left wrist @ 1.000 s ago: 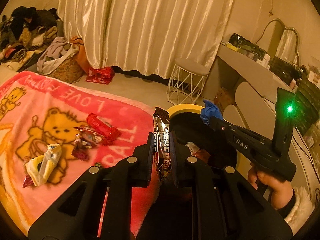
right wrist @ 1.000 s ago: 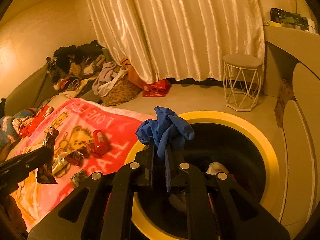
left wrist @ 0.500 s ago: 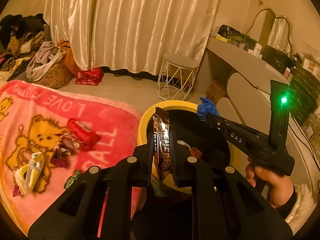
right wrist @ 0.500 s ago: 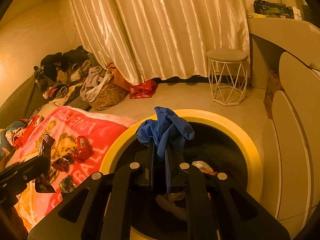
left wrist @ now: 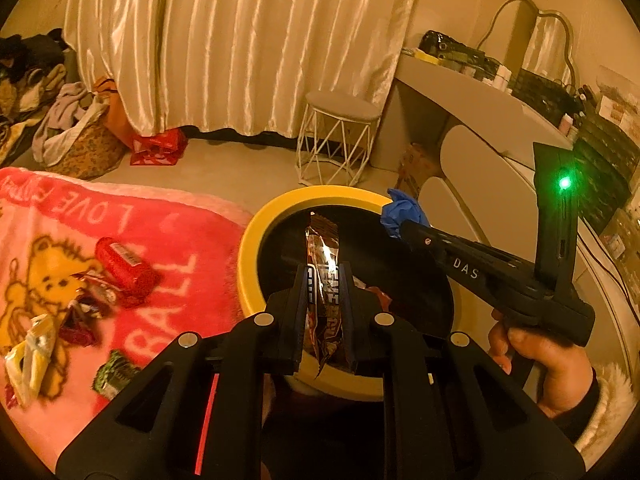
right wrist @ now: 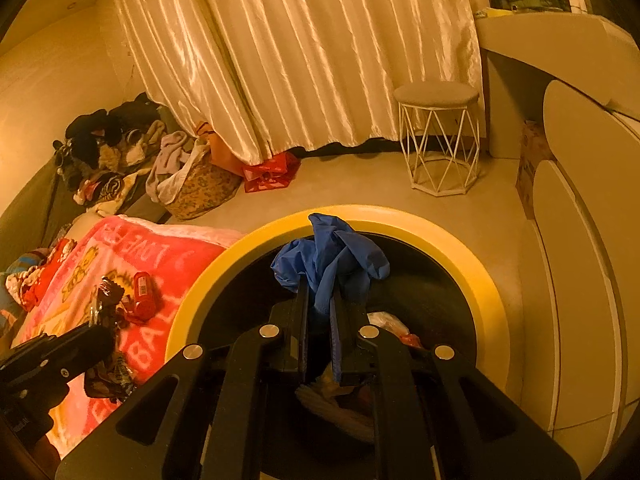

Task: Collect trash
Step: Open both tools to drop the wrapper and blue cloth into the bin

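While the left claw (left wrist: pixel 324 280) clamps a snack wrapper (left wrist: pixel 325 280) over the yellow-rimmed bin (left wrist: pixel 256 240) and the right claw (right wrist: pixel 319 300) clamps a blue glove (right wrist: pixel 332 256), either may cling and miss.

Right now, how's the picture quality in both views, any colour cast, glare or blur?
Left wrist view: heavy amber cast, bowed fisheye edges, a green light flaring, glare on the wrapper, blanket litter smeared. Right wrist view: same cast, curtain sheen, blue bag sharp.
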Motion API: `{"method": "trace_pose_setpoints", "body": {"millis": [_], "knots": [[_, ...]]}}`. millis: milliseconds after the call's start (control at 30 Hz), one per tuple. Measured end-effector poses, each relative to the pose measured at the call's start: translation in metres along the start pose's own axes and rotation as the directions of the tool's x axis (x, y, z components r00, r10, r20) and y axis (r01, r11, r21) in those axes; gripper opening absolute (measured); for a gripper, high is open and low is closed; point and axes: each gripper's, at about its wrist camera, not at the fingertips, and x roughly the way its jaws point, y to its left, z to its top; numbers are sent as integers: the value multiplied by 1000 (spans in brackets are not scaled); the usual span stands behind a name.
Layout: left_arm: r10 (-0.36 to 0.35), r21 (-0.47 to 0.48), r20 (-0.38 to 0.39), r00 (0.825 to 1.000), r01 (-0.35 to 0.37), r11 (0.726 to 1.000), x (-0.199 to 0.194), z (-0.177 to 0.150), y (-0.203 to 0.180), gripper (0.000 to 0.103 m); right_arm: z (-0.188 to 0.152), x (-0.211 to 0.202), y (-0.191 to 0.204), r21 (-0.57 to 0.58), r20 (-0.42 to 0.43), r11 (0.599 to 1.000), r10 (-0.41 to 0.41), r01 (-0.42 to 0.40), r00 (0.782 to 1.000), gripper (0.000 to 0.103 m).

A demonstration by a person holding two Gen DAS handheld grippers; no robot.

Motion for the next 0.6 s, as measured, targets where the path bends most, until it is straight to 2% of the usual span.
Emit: {"method": "trace_pose_setpoints", "body": {"millis": [367,600], "knots": [[-20,15,-43,999,21,1000,30,8,0,11,-1,7,-10,32,-23,999,-3,4,1000,9],[-27,-14,-74,997,26,1000,47,9,3,12,-1,7,-16,57,-26,998,-2,4,1000,12]]}}
